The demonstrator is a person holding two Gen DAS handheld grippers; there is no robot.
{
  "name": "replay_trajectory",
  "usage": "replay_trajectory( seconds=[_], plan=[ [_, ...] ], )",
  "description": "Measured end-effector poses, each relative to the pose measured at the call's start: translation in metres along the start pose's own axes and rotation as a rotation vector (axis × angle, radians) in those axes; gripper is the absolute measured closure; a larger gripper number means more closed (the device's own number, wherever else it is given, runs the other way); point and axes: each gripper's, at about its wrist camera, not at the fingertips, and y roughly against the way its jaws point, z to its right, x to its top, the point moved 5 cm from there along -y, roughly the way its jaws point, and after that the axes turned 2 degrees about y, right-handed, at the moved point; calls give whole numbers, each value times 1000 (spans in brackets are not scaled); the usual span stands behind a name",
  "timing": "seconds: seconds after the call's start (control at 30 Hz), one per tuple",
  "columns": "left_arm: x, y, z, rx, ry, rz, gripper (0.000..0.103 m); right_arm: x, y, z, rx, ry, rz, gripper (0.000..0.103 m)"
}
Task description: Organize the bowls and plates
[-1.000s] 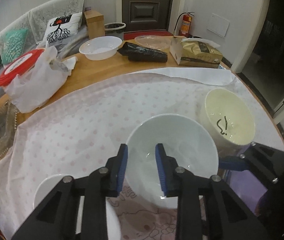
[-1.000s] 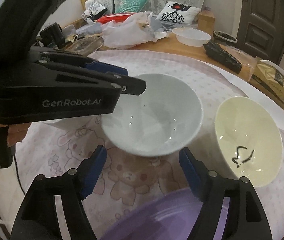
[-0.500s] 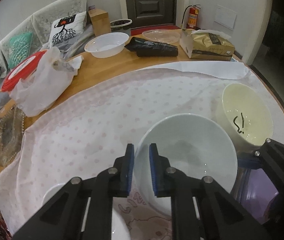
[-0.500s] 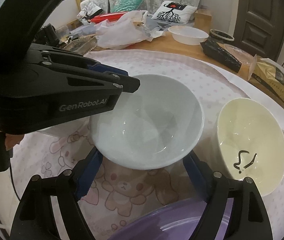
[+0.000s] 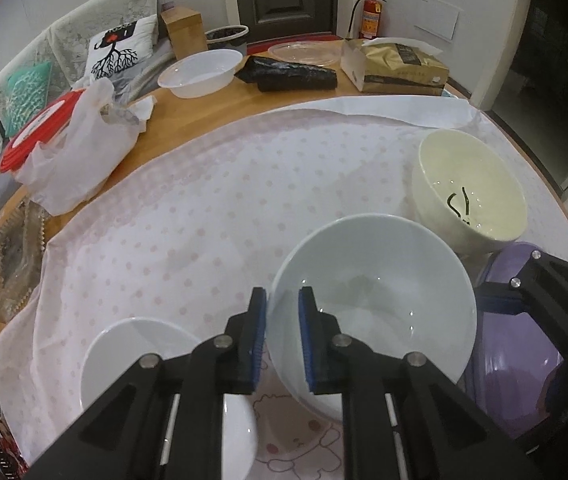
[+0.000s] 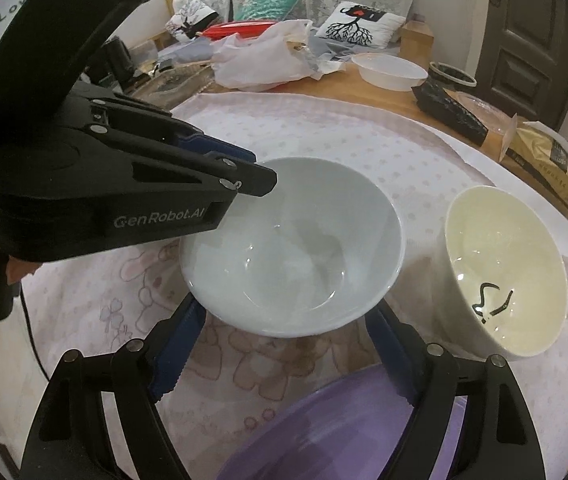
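Note:
My left gripper (image 5: 283, 304) is shut on the near rim of a white bowl (image 5: 380, 300) and holds it lifted and tilted over the cloth. The same white bowl (image 6: 292, 240) fills the middle of the right wrist view, with the left gripper (image 6: 256, 184) on its left rim. My right gripper (image 6: 280, 316) is open, its blue pads on either side under the bowl, not touching it as far as I can tell. A cream bowl (image 5: 472, 188) with dark scraps stands to the right; it also shows in the right wrist view (image 6: 504, 272). A second white bowl (image 5: 132, 352) sits at lower left.
A purple basin (image 6: 344, 432) lies close under the right gripper. At the back of the wooden table stand a plastic bowl (image 5: 200, 72), a dark packet (image 5: 288, 76), a tissue box (image 5: 396, 66), a glass plate (image 5: 304, 52) and a white bag over a red lid (image 5: 72, 140).
My left gripper closed on the white bowl's rim and lifted it, tilting it. The bowl now hangs above my open right gripper's pads.

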Motion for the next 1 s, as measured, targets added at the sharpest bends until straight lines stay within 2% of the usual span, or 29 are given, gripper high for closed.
replay_trajectory(
  seconds=[0.13, 0.23, 0.33, 0.63, 1.0],
  plan=[
    [3, -2, 3, 13, -17, -4, 90, 1, -6, 2, 20, -22, 0, 18],
    [3, -11, 3, 7, -25, -37, 90, 3, -10, 1, 17, -6, -3, 13],
    [1, -19, 3, 19, -39, -53, 88, 3, -15, 0, 13, 9, -7, 11],
    [0, -19, 4, 14, -39, -59, 88, 5, -23, 2, 16, 34, -18, 12],
    [18, 20, 15, 56, -69, 9, 88, 12, 12, 6, 12, 4, 86, 13]
  ],
)
